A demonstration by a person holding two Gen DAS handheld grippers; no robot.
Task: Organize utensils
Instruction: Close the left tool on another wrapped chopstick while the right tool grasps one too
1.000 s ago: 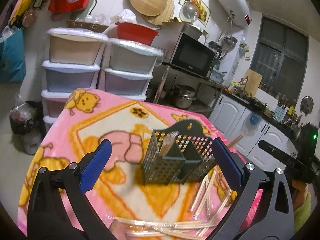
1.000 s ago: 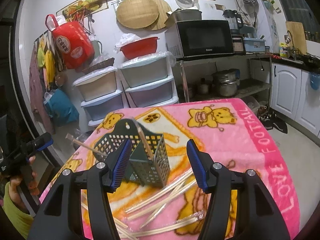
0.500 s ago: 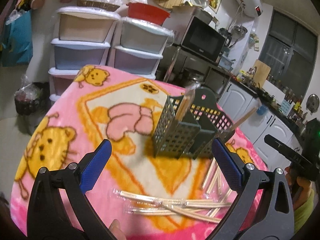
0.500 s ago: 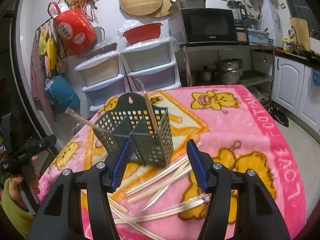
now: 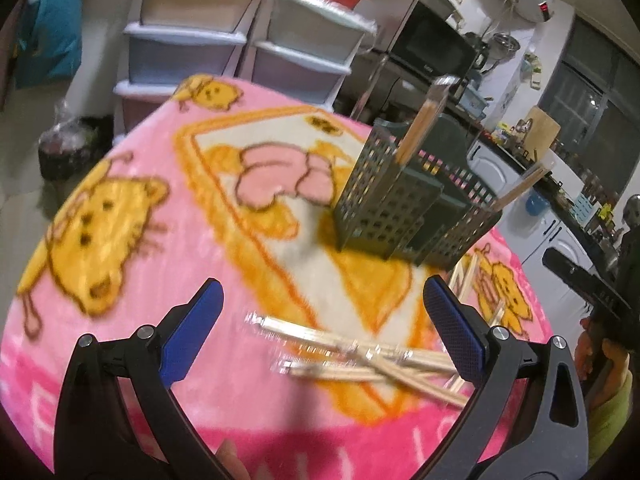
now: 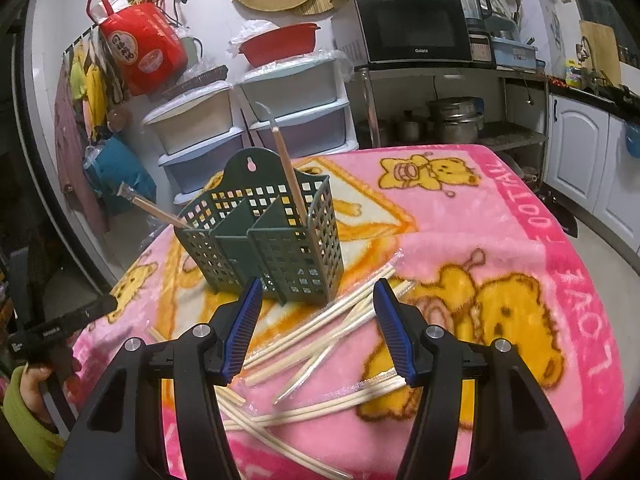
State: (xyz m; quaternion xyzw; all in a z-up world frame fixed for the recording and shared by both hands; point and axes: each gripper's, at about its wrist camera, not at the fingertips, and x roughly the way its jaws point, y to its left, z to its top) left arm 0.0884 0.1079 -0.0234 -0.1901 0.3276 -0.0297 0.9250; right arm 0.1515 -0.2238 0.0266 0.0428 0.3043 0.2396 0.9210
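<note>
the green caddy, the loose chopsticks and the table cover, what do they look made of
Green caddy: looks like moulded matte plastic, given its square grid holes and hanging tab.
Loose chopsticks: pale, dull sticks, probably bamboo or wood; some seem sealed in clear glossy film.
Table cover: fuzzy pile and soft printed bears suggest a fleece blanket.

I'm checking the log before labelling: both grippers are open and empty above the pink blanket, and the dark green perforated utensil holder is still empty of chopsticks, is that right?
Not quite. The dark green perforated utensil holder is not empty: the right wrist view shows one wrapped wooden chopstick pair upright in it and another leaning out. The rest holds: left gripper and right gripper are open and empty above the pink blanket.
</note>
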